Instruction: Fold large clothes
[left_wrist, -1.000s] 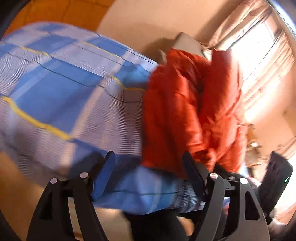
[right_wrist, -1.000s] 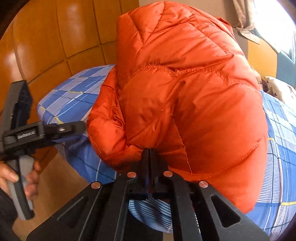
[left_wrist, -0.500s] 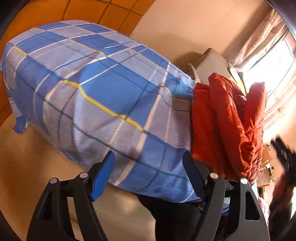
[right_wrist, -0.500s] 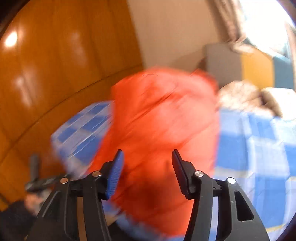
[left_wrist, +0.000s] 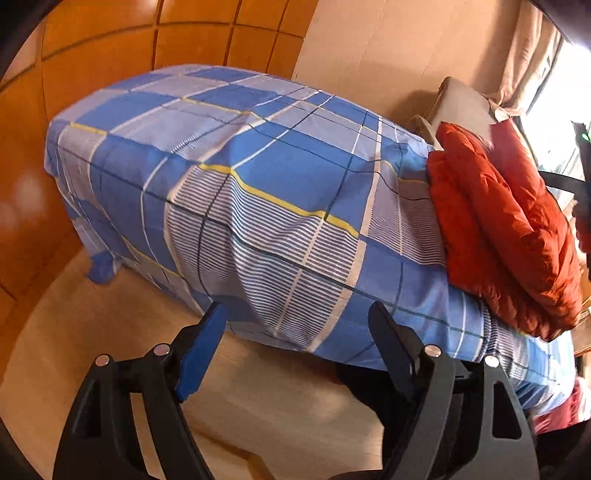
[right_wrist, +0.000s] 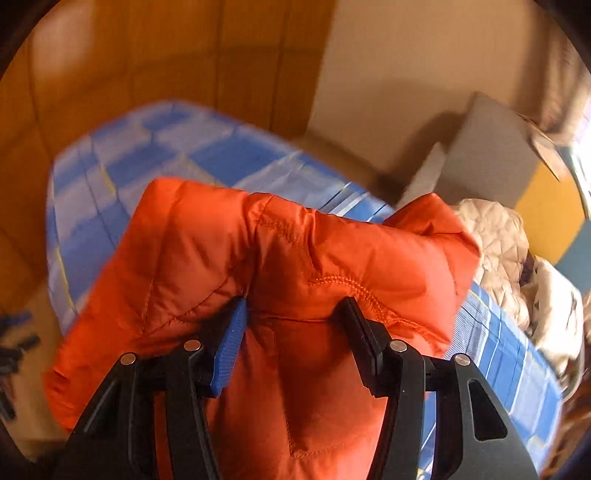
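Orange puffer jacket (right_wrist: 295, 295) folded on a blue checked bed (left_wrist: 258, 184), right gripper (right_wrist: 291, 332) spread wide over the jacket, left gripper (left_wrist: 299, 343) spread, holding nothing

jacket (right_wrist: 295, 280): lower part cut by bottom edge, behind right gripper (right_wrist: 291, 343) | bed (right_wrist: 122, 158): motion-blurred, near end hidden by jacket | dark object (right_wrist: 14, 347): left edge, blurred, can't tell | bed (left_wrist: 258, 184): right end cut off | black device (left_wrist: 583, 147): cut by right edge
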